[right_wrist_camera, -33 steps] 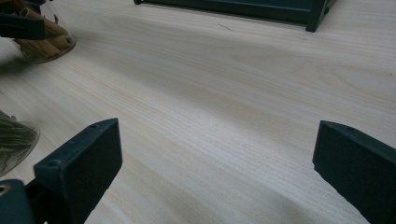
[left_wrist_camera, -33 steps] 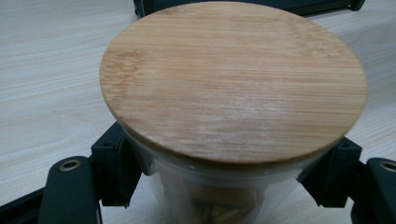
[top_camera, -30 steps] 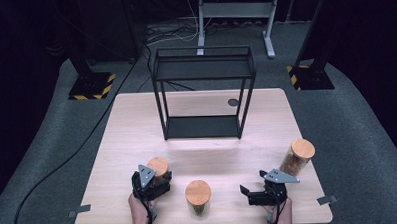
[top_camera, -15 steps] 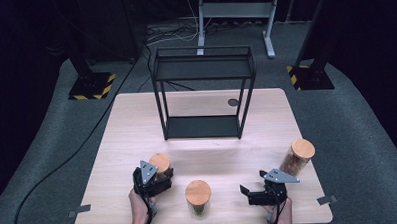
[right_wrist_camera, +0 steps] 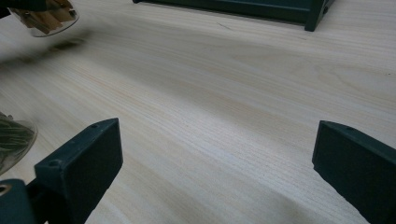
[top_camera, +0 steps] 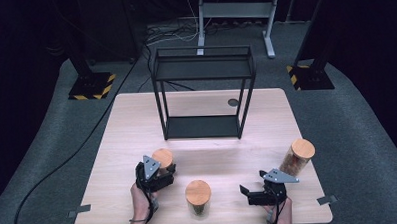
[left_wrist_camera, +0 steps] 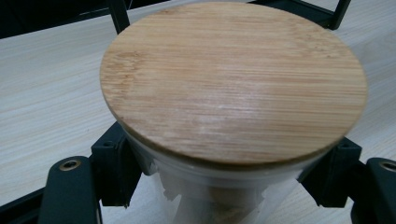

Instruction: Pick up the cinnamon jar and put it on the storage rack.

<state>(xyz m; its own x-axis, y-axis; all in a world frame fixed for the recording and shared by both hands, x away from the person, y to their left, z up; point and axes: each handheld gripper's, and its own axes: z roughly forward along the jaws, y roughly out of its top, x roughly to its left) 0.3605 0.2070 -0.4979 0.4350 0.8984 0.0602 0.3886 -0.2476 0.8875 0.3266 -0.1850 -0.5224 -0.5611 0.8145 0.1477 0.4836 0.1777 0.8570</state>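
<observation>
A glass jar with a round bamboo lid (left_wrist_camera: 233, 79) sits between the jaws of my left gripper (left_wrist_camera: 229, 177), whose pads press on the glass from both sides. In the high view this jar (top_camera: 162, 157) is at the table's front left with the left gripper (top_camera: 160, 169) shut on it. The right gripper view shows the same jar (right_wrist_camera: 44, 16) a little above the tabletop, with a shadow under it. My right gripper (top_camera: 246, 194) rests low at the front right, pointing left; its jaws (right_wrist_camera: 210, 163) stand wide open over bare wood.
A second lidded jar (top_camera: 198, 192) stands at the front centre, its glass edge (right_wrist_camera: 11, 140) just left of the right gripper. A third jar (top_camera: 300, 152) stands at the right edge. A black metal shelf frame (top_camera: 204, 92) stands mid-table on the light wooden table (top_camera: 132, 124).
The left gripper and its jar have shifted slightly away from the front edge, lifting a little. The right gripper has not moved.
</observation>
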